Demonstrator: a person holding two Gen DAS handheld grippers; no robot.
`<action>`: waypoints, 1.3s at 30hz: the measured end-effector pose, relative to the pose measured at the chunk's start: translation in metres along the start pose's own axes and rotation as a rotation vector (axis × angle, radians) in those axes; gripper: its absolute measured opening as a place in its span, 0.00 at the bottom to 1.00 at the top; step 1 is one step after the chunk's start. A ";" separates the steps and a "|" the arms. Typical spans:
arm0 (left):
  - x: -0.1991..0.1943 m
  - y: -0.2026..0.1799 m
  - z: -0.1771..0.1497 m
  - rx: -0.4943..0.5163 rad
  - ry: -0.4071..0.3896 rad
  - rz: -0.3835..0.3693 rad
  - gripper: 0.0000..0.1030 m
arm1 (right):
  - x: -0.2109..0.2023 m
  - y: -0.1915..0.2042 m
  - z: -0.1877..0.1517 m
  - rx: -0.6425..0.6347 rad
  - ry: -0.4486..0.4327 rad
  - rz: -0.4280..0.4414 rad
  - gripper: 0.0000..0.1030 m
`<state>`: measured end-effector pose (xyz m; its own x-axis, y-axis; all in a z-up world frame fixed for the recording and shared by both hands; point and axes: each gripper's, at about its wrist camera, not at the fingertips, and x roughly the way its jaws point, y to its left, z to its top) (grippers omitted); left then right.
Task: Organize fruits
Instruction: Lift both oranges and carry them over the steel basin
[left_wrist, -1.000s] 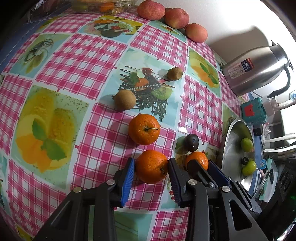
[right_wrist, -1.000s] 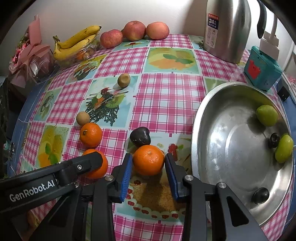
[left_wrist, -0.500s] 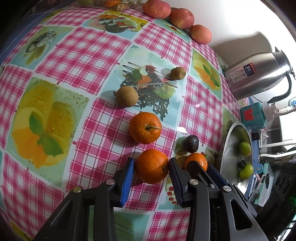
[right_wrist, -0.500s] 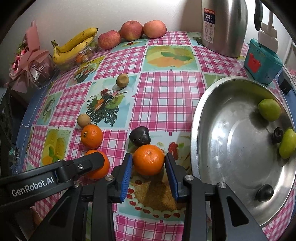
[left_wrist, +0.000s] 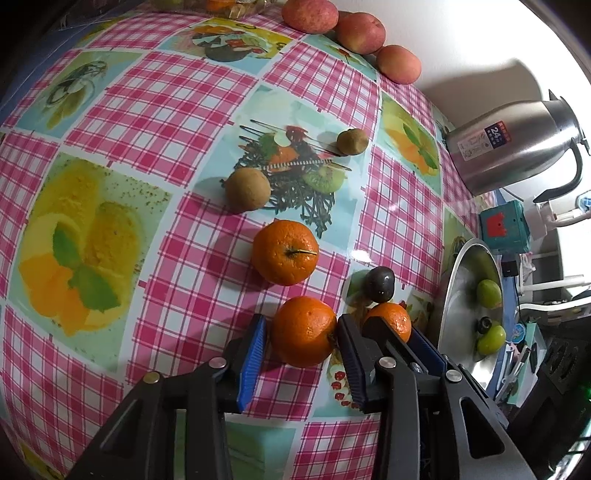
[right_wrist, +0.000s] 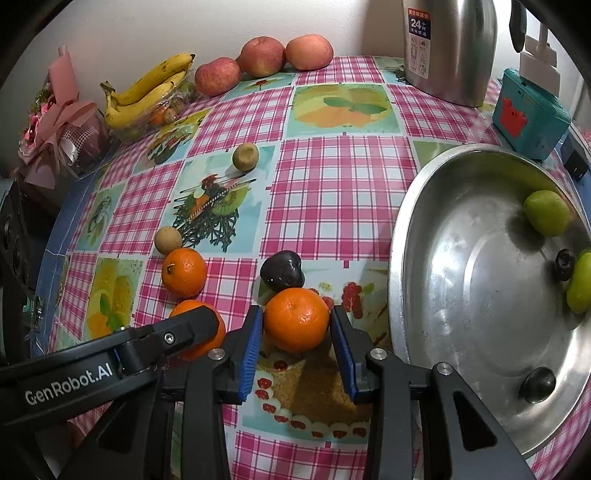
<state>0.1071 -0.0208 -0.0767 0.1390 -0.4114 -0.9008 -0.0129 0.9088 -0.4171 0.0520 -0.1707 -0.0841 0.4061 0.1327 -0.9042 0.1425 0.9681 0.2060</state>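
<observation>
Status: early. Steel basin (right_wrist: 410, 229) at 3 o'clock holds two green fruits and two dark ones. I have left tongs (left_wrist: 300, 334) wide astride one mandarin (left_wrist: 303, 336), gaps both sides; right tongs (right_wrist: 296, 322) wide astride a second mandarin (right_wrist: 296, 319), not clamped. Both rest on the worktop (right_wrist: 332, 192). Remaining: third mandarin (right_wrist: 184, 272) at 10 o'clock, dark fruit (right_wrist: 282, 275), two brown fruits, apples (right_wrist: 262, 56), bananas (right_wrist: 147, 88).

Home kitchen table: fruit-print oilcloth (right_wrist: 332, 206), steel thermos jug (right_wrist: 448, 48), metal basin (right_wrist: 436, 280), bananas (right_wrist: 147, 88) against the wall
</observation>
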 end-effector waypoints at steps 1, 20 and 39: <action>0.000 0.000 0.000 0.002 -0.001 -0.001 0.39 | 0.000 0.000 0.000 0.002 0.000 0.001 0.38; -0.013 -0.002 0.002 0.015 -0.041 0.008 0.39 | -0.007 -0.002 -0.002 0.038 0.005 0.038 0.37; -0.052 -0.012 0.011 0.039 -0.173 0.055 0.39 | -0.048 -0.014 0.009 0.137 -0.035 0.069 0.37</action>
<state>0.1107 -0.0093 -0.0235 0.3071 -0.3460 -0.8866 0.0128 0.9330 -0.3597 0.0385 -0.1925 -0.0398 0.4502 0.1881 -0.8729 0.2339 0.9186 0.3186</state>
